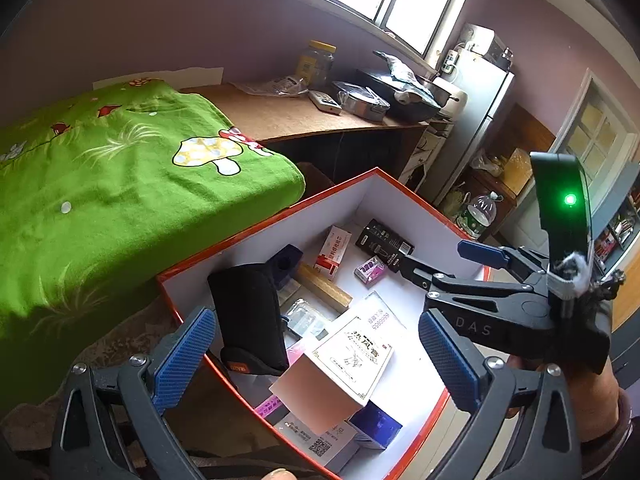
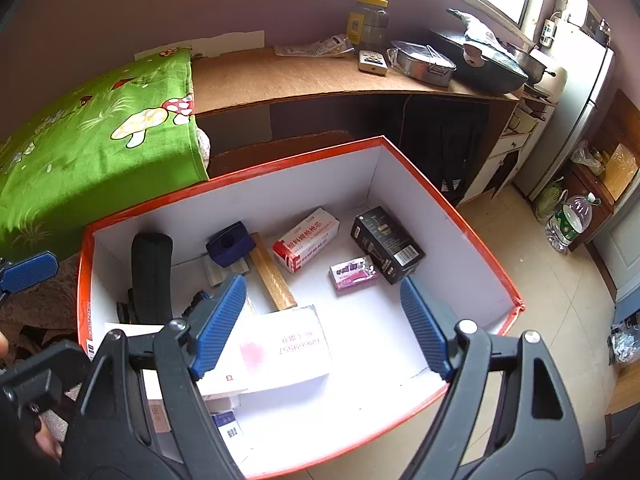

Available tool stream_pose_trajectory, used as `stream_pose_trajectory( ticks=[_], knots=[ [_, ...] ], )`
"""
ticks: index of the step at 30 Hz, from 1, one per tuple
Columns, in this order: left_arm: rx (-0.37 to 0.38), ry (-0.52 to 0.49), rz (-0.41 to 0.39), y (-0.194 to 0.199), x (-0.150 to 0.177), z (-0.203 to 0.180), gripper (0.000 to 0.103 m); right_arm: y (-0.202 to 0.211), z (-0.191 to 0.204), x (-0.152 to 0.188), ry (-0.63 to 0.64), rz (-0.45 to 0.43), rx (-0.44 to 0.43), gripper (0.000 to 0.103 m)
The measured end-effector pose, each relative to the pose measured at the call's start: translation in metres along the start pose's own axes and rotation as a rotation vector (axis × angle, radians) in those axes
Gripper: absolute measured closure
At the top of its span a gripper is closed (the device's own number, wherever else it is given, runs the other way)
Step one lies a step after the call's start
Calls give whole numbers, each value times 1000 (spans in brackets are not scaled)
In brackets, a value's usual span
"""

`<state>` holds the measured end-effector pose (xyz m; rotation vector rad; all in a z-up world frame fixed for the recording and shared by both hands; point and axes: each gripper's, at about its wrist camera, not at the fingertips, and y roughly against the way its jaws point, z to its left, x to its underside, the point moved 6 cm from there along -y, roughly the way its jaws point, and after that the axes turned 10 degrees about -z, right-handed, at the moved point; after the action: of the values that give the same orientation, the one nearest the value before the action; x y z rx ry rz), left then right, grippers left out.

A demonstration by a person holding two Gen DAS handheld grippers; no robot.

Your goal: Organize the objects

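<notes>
A red-rimmed white box [image 1: 280, 216] [image 2: 240, 176] holds several small items: a black pouch [image 1: 248, 316] [image 2: 152, 276], a red-and-white carton [image 1: 334, 252] [image 2: 306, 238], a black carton [image 1: 384, 242] [image 2: 386, 244], a pink packet [image 1: 370, 270] [image 2: 352, 272], a wooden block [image 1: 324, 286] [image 2: 274, 276] and white cartons [image 1: 348, 360] [image 2: 288, 344]. My left gripper [image 1: 316, 360] is open and empty above the box's near corner. My right gripper [image 2: 324, 328] is open and empty over the box; it also shows in the left wrist view [image 1: 456, 280].
A green mushroom-print blanket [image 1: 120, 184] [image 2: 92, 136] lies left of the box. Behind stands a wooden counter [image 1: 296, 116] [image 2: 304, 76] with a jar, a remote and pans. A fridge [image 2: 576, 92] and a water bottle [image 2: 572, 216] stand at the right.
</notes>
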<state>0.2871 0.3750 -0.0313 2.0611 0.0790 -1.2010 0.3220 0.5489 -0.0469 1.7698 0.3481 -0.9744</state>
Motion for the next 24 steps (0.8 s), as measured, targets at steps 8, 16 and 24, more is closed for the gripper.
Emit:
stream_pose_trajectory(
  ticks=[8,16,24],
  knots=[
    [46,53,21,0,6,5,0,-1,0,0,9,5,3,21],
    [37,48,42,-5,10,4,0,-2,-1,0,4,6,0,21],
    [21,48,42,-7,10,7,0,-3,-1,1,-2,9,-5,21]
  ],
)
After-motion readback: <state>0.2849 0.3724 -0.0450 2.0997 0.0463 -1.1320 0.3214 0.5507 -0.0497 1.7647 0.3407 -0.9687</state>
